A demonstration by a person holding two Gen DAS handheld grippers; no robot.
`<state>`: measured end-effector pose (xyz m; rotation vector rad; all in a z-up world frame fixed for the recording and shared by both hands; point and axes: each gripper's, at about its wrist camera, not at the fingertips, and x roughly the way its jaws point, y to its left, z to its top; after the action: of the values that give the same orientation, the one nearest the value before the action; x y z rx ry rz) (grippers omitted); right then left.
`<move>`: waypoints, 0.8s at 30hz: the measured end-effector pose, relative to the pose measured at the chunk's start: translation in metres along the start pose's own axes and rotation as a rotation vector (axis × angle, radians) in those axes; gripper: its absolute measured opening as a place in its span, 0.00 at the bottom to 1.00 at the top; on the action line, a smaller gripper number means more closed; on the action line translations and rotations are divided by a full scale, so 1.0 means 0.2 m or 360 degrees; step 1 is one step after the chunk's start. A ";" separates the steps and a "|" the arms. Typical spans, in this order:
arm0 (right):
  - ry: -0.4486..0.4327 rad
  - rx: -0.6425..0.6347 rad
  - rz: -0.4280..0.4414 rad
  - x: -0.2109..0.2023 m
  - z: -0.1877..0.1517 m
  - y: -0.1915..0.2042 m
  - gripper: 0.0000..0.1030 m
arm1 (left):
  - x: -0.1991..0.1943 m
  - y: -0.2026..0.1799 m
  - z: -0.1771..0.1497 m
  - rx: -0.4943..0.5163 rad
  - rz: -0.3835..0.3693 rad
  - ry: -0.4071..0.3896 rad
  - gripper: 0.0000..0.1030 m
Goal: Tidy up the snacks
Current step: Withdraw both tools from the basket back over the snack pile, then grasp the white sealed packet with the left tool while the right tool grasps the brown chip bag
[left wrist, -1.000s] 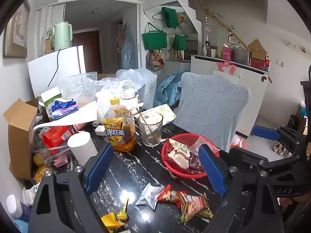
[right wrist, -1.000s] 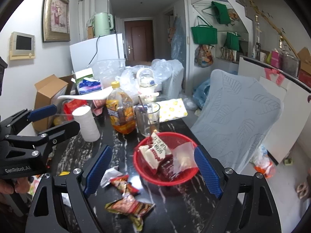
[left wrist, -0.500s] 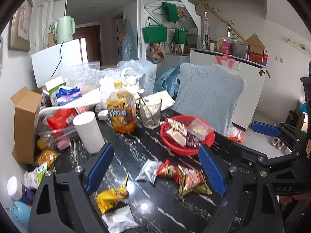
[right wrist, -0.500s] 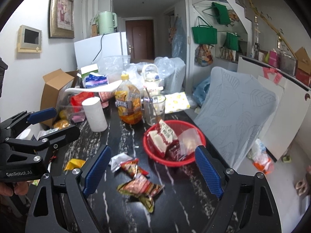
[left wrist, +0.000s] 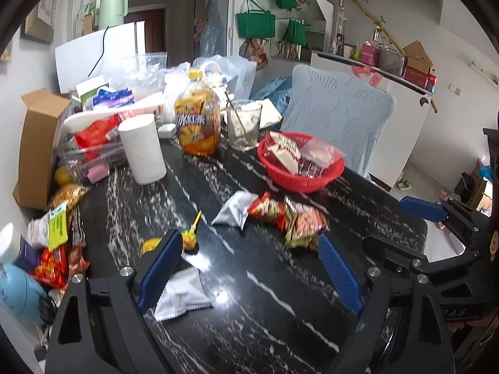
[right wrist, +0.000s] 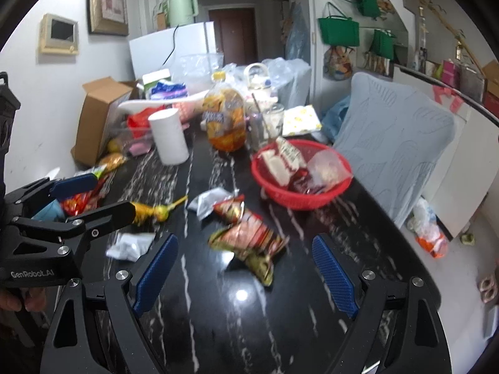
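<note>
- The left gripper has its jaws spread wide with nothing between them; it hangs over the near part of the black marble table. The right gripper is likewise spread and empty, just beside it toward the right edge.
- A white sachet lies on the table near the near edge, partly under the left gripper's left finger.
- A yellow wrapped sweet lies just beyond it (its twisted tail points toward the far edge).
- Near the table's middle three loose packets lie touching: a silver pouch, a red snack packet and a red-and-green snack bag.
- More wrappers are heaped at the left edge.
- The red basket stands at the right edge, beyond the loose packets; it already holds several packets, including a red-and-white pack.
- At the far end stand a paper roll, an iced-tea bottle and a glass.
- Judgement: the task is partly done. Some snacks are in the basket; the loose packets in the middle, the sachet, the sweet and the left-edge heap appear still to be collected.
</note>
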<state>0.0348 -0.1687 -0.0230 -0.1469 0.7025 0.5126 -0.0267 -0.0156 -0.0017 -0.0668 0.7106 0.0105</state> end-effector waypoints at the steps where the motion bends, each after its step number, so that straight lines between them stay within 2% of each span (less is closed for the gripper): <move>1: 0.0009 -0.0008 0.0008 0.00 -0.02 0.01 0.86 | 0.00 0.00 -0.02 -0.0006 0.0003 0.0009 0.86; 10: 0.0074 -0.0049 0.0081 0.06 -0.12 0.08 0.86 | 0.04 0.07 -0.17 -0.0088 0.0048 0.0109 0.86; 18: 0.0163 -0.0054 0.0169 0.17 -0.18 0.12 0.86 | 0.09 0.12 -0.25 -0.0139 0.0046 0.0171 0.86; 24: 0.0207 -0.0053 0.0192 0.23 -0.20 0.13 0.86 | 0.15 0.21 -0.29 -0.0240 0.0062 0.0206 0.86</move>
<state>0.0281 -0.1387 -0.0835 -0.1709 0.8333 0.6349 -0.0439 0.0222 -0.0677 -0.1992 0.8395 0.0978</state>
